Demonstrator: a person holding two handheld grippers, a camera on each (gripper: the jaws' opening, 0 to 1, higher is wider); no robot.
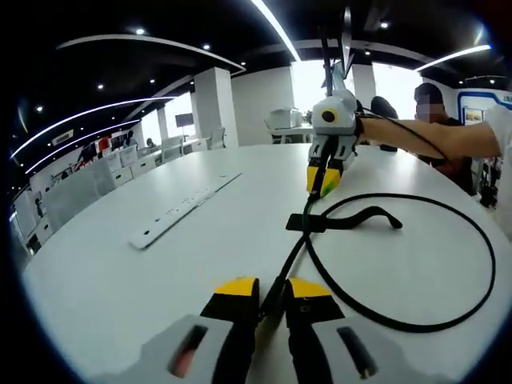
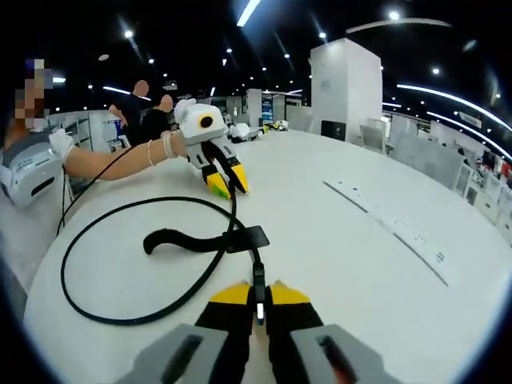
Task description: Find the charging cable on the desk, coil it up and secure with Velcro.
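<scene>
Both tongs are clenched on the charging cable (image 1: 416, 320): the left tongs (image 1: 272, 294) pinch one end, the right tongs (image 2: 258, 298) the other, holding it taut between them. Its loop and Velcro strap (image 2: 180, 240) rest on the bench (image 1: 200, 264) alongside, ready for coiling.

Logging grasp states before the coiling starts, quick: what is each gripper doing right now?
Left gripper: shut on the charging cable, near one end.
Right gripper: shut on the charging cable's other end, by the Velcro strap.
</scene>
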